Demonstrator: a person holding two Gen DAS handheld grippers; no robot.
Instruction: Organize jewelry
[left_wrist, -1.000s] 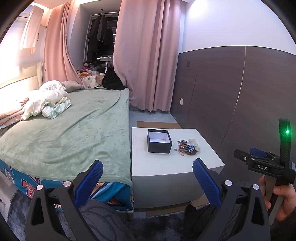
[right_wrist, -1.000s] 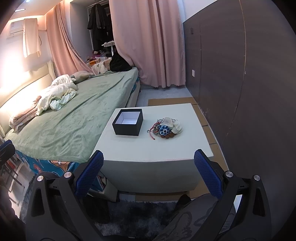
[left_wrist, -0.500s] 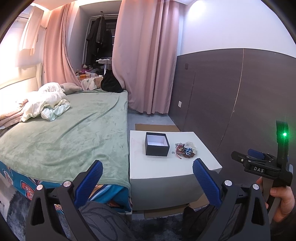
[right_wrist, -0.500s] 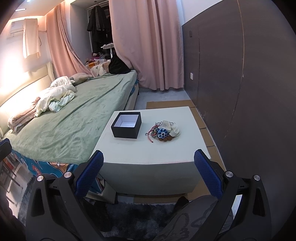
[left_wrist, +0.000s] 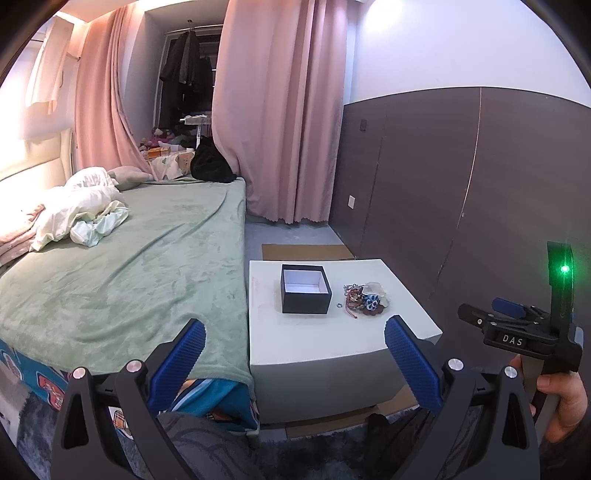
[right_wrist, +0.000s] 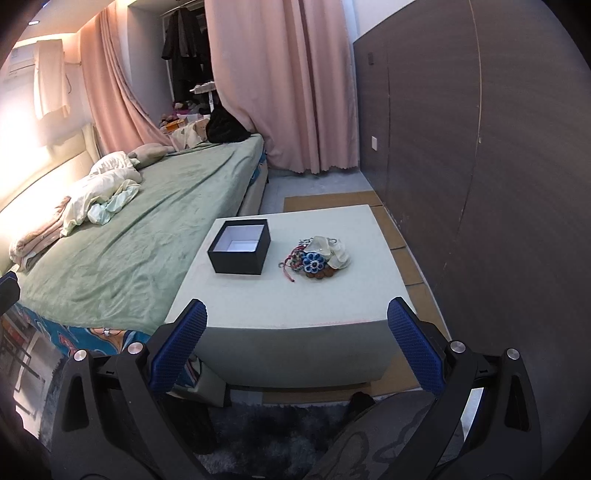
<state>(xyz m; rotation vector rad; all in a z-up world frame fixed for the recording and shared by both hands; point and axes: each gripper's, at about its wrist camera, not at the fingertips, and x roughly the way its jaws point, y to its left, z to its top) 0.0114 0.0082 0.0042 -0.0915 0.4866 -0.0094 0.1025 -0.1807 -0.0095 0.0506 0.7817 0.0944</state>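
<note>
In a bedroom, the left wrist view has pulled back from the white tabletop (left_wrist: 343, 350), its hand-held gripper (left_wrist: 293, 347) wide open and empty, while the right wrist view shows its own hand-held gripper (right_wrist: 297, 330) likewise spread, closer to the jewelry (right_wrist: 317, 258) heaped beside the empty black box (right_wrist: 240, 247), nothing sorted.

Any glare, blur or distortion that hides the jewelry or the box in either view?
Left wrist: fisheye bends the wall panels; jewelry pile small but sharp. Right wrist: glare washes out the headboard wall; black box and pile evenly lit, unblurred.
</note>
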